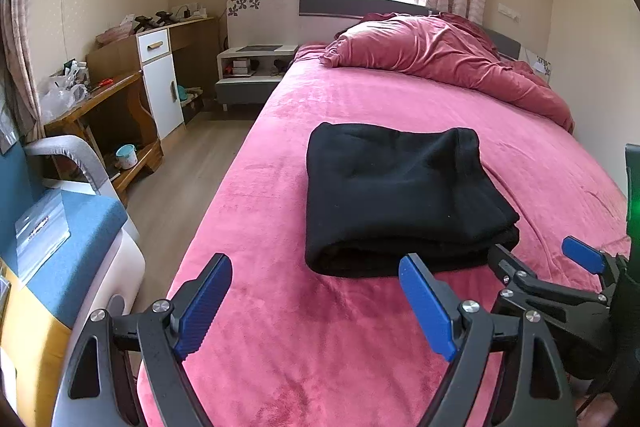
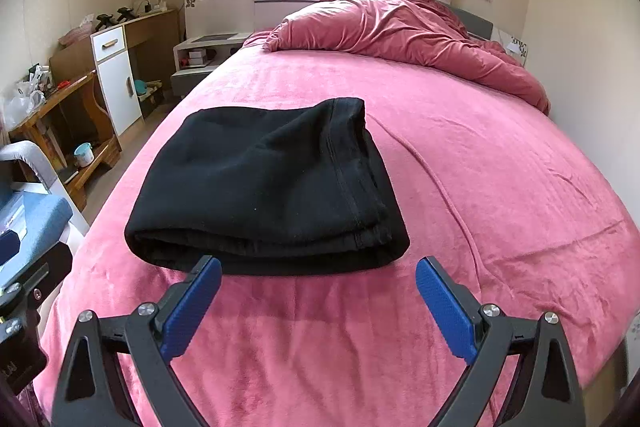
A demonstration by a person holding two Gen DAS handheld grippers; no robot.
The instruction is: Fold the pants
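Black pants (image 1: 396, 195) lie folded into a thick rectangular stack on the pink bed (image 1: 320, 347); they also show in the right wrist view (image 2: 264, 187). My left gripper (image 1: 316, 267) is open and empty, just short of the stack's near edge. My right gripper (image 2: 318, 269) is open and empty, at the stack's near edge, not holding it. The right gripper also shows in the left wrist view (image 1: 536, 255), at the stack's near right corner.
A rumpled red duvet (image 1: 440, 55) lies at the head of the bed. A wooden desk (image 1: 100, 107), a white cabinet (image 1: 160, 83) and a nightstand (image 1: 252, 67) stand along the left wall. A blue-topped unit (image 1: 60, 247) is near left. A wall runs along the bed's right side.
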